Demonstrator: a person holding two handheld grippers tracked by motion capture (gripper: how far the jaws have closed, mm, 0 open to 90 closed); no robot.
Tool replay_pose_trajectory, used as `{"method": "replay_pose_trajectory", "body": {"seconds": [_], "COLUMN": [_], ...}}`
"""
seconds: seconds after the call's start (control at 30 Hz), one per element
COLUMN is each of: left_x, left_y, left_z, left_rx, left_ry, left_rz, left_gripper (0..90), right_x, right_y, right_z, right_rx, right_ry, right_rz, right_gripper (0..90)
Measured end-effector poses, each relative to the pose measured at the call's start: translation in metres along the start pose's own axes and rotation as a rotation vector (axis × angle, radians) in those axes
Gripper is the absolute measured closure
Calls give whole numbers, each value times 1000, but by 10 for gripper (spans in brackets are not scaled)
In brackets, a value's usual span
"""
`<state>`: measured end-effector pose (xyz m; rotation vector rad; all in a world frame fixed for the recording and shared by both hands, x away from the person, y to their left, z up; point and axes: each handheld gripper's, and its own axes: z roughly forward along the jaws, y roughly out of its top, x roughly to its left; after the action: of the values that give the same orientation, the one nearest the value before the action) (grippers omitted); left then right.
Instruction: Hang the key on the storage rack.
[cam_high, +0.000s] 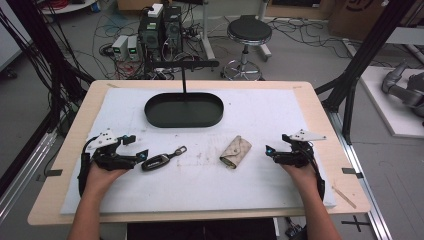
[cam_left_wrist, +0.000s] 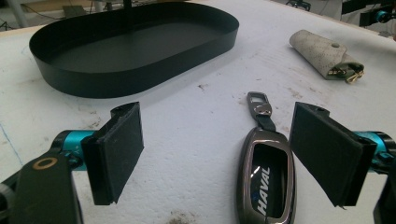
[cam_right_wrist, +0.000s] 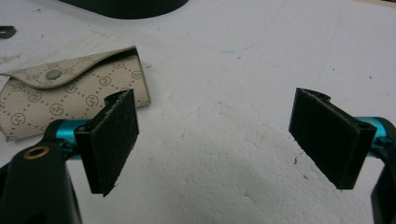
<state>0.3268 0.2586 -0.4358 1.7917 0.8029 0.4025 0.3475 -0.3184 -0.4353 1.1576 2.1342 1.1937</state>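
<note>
A dark car key fob (cam_high: 157, 161) (cam_left_wrist: 266, 179) with a metal strap end lies on the white mat, its body between my left gripper's (cam_high: 138, 148) (cam_left_wrist: 231, 154) open jaws, close to the right one. A beige patterned key pouch (cam_high: 236, 151) (cam_right_wrist: 56, 95) (cam_left_wrist: 324, 55) lies mid-mat, closed by a snap, keys poking from one end. My right gripper (cam_high: 269, 152) (cam_right_wrist: 217, 140) stands open to the right of the pouch, nothing between its jaws. A black oval tray (cam_high: 184, 110) (cam_left_wrist: 133, 46) sits at the back of the mat, empty.
The white mat (cam_high: 200, 190) covers a wooden table (cam_high: 320, 100). A thin black post (cam_high: 183, 75) rises behind the tray. Beyond the table are a stool (cam_high: 248, 32), computer boxes (cam_high: 160, 27) and cables on the floor. Black frame posts stand at both sides.
</note>
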Motion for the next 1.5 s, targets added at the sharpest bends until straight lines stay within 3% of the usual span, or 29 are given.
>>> {"method": "replay_pose_trajectory", "body": {"seconds": [0.27, 0.63, 0.87, 0.93, 1.07, 1.43, 1.5], "left_x": [-1, -13, -26, -31, -35, -42, -43], "left_y": [3, 10, 18, 20, 20, 15, 13], "left_z": [5, 20, 43, 56, 66, 87, 90], "left_rx": [5, 47, 112, 167, 208, 313, 338], "left_ry": [6, -32, -49, -49, -52, -55, -52], "left_rz": [-2, 15, 53, 77, 101, 120, 128], "left_gripper": [179, 179, 186, 192, 216, 304, 362], "right_x": [1, 6, 5, 4, 3, 4, 5], "right_y": [-2, -3, -3, -4, -4, -4, -4], "right_z": [1, -4, -4, -4, -3, -1, -1], "right_rx": [19, 22, 19, 16, 18, 25, 27], "right_ry": [-2, -22, -24, -23, -19, -16, -17], "right_rz": [-13, -29, -30, -26, -24, -23, -27], "right_gripper": [162, 163, 163, 163, 163, 163, 163]}}
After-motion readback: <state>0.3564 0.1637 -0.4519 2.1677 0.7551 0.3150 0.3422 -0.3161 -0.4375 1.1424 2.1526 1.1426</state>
